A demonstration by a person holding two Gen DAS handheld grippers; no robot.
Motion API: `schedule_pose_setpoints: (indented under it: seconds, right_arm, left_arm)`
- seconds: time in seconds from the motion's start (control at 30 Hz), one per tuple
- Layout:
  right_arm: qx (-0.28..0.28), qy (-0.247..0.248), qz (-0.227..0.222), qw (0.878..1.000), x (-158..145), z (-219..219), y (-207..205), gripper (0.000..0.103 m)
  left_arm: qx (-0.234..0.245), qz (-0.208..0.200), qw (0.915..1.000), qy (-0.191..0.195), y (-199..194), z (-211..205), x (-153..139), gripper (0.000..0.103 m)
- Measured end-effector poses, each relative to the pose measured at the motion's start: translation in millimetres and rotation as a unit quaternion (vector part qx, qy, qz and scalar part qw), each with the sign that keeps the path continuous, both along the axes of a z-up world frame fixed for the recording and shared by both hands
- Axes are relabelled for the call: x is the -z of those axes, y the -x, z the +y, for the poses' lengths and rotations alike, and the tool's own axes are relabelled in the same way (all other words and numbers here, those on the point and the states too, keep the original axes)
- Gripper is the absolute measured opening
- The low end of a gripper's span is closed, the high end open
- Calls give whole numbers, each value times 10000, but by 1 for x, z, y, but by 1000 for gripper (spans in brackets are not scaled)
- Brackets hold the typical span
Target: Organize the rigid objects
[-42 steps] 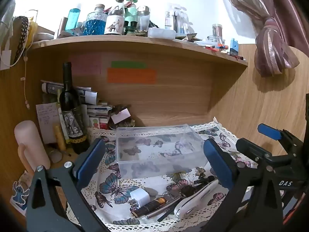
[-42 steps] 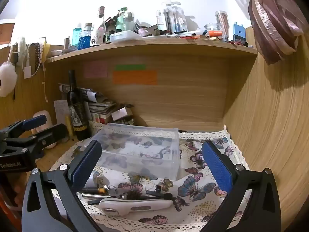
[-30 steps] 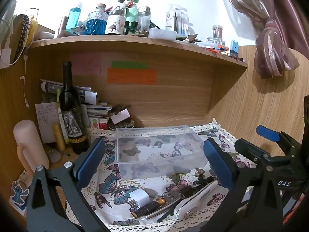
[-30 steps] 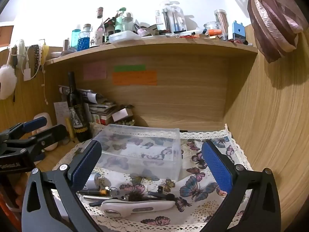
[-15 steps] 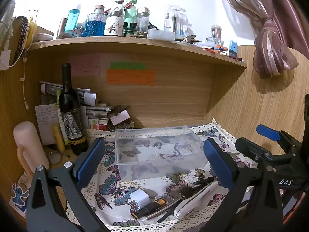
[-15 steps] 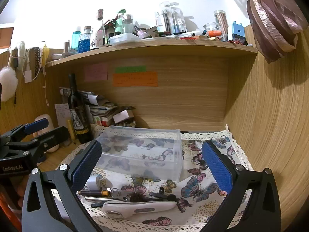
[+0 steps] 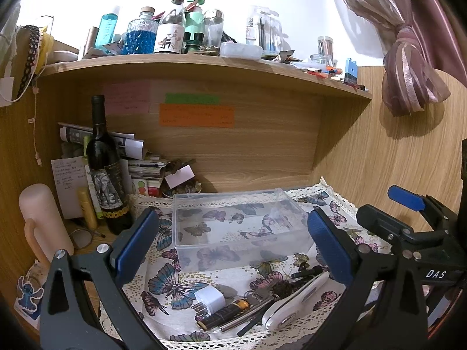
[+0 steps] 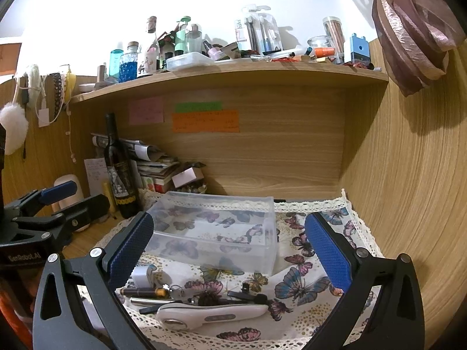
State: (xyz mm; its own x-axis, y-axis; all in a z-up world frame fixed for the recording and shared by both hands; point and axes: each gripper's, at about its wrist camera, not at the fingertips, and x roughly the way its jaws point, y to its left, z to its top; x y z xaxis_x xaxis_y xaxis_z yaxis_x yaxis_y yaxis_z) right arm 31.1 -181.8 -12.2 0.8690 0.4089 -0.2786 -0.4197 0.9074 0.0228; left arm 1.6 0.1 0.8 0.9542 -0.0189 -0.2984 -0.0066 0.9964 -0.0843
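Both tongs, left gripper (image 7: 233,243) and right gripper (image 8: 230,248), gape wide, holding nothing; right one, at 3 o'clock, reads "DAS", left "GenRobot.AI"; clear plastic box (image 7: 238,224) at 12.

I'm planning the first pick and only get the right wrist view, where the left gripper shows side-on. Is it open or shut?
Observer: The left gripper is wide open, with nothing between its pads.
Operator: What's the half-hidden white block low on my left?
Observer: A white charger plug, metal prongs showing. It lies on the butterfly cloth, in front of the clear plastic box.
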Motion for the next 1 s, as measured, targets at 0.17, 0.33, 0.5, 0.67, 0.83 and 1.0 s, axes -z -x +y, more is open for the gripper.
schedule_pose_setpoints:
  seconds: [0.17, 0.33, 0.5, 0.67, 0.83, 1.0]
  right_arm:
    - [-1, -24, -3, 10000, -1, 0, 0, 103]
    - [-12, -37, -9, 10000, -1, 0, 1, 103]
    - [14, -28, -13, 10000, -1, 0, 1, 103]
    - [20, -42, 6, 10000, 0, 0, 1, 103]
    - [18, -32, -5, 10000, 0, 0, 1, 103]
    - [2, -53, -23, 10000, -1, 0, 2, 103]
  left_arm:
    - [15, -16, 10000, -23, 0, -2, 0, 103]
    - [29, -45, 10000, -46, 1, -4, 1, 103]
    - [45, -41, 9999, -82, 2, -5, 0, 103]
    - [53, -40, 9999, -75, 2, -5, 1, 103]
    - [59, -27, 10000, -43, 2, -5, 1, 103]
    - [72, -29, 10000, -40, 2, -5, 0, 103]
